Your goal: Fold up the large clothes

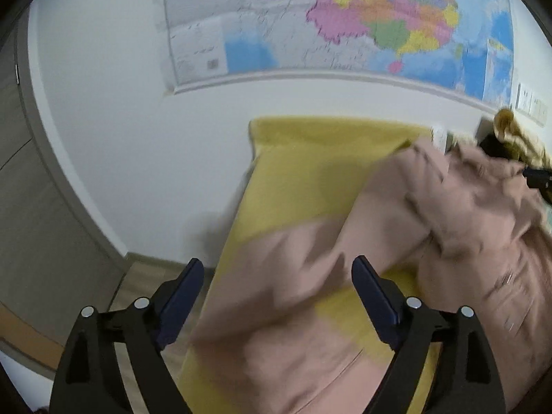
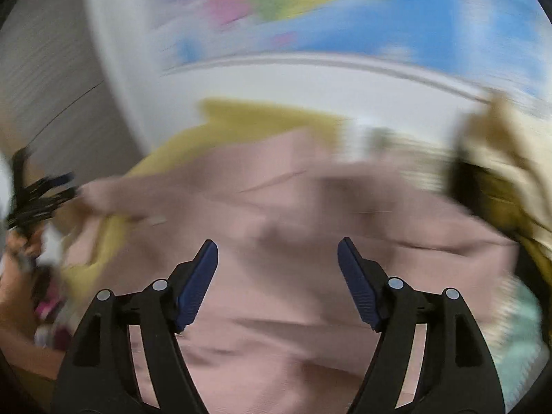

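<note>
Around: a tan and cream bundle of cloth (image 1: 510, 134) sits at the far right, partly over something black; in my right wrist view the same bundle (image 2: 496, 158) is smeared by blur, so I cannot tell what it is. A pale green patch (image 2: 528, 314) shows at the near right edge there.
In the way: nothing lies between either pair of my fingers; only cloth shows beyond them.
Surface: a yellow cover (image 1: 303, 172) is spread under the garment, running from near me to the far wall, its left edge dropping to a wood-look floor (image 1: 138, 283).
Room: a white wall (image 1: 114, 138) with a coloured map (image 1: 345, 17) hung on it; a grey panel (image 1: 31, 207) stands at the left.
Garment: the dusty pink garment (image 1: 293, 310) lies crumpled on the yellow cover, near and to the right, heaped higher at the right.
Long axis: from the left wrist view it runs roughly from the near left to the far right; the folds are too bunched to say which end is which.
Left gripper (image 1: 277, 296): jaws wide apart, holding nothing, above the near part of the garment.
Right gripper (image 2: 277, 283): jaws apart, empty, over the pink cloth (image 2: 276, 207).
Other tool seen: my left gripper shows as a black streak at the left of the right wrist view.
</note>
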### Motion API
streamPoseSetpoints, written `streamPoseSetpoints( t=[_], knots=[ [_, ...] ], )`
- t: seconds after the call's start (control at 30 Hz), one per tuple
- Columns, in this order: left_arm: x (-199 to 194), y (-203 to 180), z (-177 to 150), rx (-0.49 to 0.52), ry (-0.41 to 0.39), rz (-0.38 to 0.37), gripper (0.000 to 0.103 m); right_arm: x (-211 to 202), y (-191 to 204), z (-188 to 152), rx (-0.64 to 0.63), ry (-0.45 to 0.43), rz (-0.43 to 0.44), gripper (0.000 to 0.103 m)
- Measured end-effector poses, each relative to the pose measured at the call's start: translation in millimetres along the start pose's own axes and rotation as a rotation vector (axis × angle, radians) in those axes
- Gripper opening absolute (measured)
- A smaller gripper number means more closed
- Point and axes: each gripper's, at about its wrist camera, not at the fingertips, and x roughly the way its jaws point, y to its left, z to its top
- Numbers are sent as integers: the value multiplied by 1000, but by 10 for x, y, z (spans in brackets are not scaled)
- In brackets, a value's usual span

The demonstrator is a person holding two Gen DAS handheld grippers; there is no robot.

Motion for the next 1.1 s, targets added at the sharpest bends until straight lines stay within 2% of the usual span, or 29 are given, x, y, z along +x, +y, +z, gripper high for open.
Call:
streamPoseSetpoints(
  t=[0.1, 0.2, 0.23, 0.27, 0.3, 0.33, 0.37, 0.53, 0.63, 0.77, 0.83, 0.87, 0.9, 0.93, 0.97, 1.0, 1.1],
  knots=[
    [49, 72, -236, 29, 50, 66, 85, 432, 441, 185, -96, 66, 79, 71],
    [116, 123, -400, 62, 83, 124, 80, 753, 825, 167, -179, 131, 150, 71],
    [146, 137, -429, 73, 85, 130, 70, 836, 953, 152, -208, 154, 174, 72],
    [197, 148, -445, 89, 96, 146, 47, 878, 1031, 138, -220, 167, 195, 72],
    [237, 166, -445, 88, 116, 151, 33, 919, 1097, 129, -223, 178, 216, 72],
    [292, 190, -418, 76, 145, 135, 10, 953, 1160, 109, -225, 190, 250, 72],
    [310, 204, -387, 63, 156, 122, 5, 963, 1225, 94, -233, 195, 274, 72],
    [135, 176, -170, 52, 99, 17, 4, 1038, 1843, 27, -332, 186, 416, 72],
    [73, 109, -119, 68, 97, -20, 4, 1180, 2487, -123, -511, 202, 465, 72],
    [81, 92, -116, 69, 105, -40, 4, 1381, 3046, -317, -693, 194, 421, 68],
    [114, 132, -126, 46, 126, -64, 4, 1538, 3230, -420, -769, 200, 334, 60],
    [129, 135, -116, 40, 130, -68, 4, 1588, 3272, -439, -783, 194, 316, 60],
    [143, 151, -119, 26, 131, -78, 4, 1601, 3274, -408, -756, 188, 338, 44],
    [152, 173, -112, 7, 131, -90, 5, 1623, 3275, -383, -738, 210, 352, 16],
    [150, 199, -94, -15, 129, -104, 5, 1605, 3250, -335, -702, 218, 364, 7],
    [130, 211, -78, -30, 120, -120, 5, 1570, 3199, -294, -673, 230, 385, 7],
    [-62, 273, 42, -87, 47, -207, 13, 1211, 2881, -68, -540, 227, 556, 7]
  ],
)
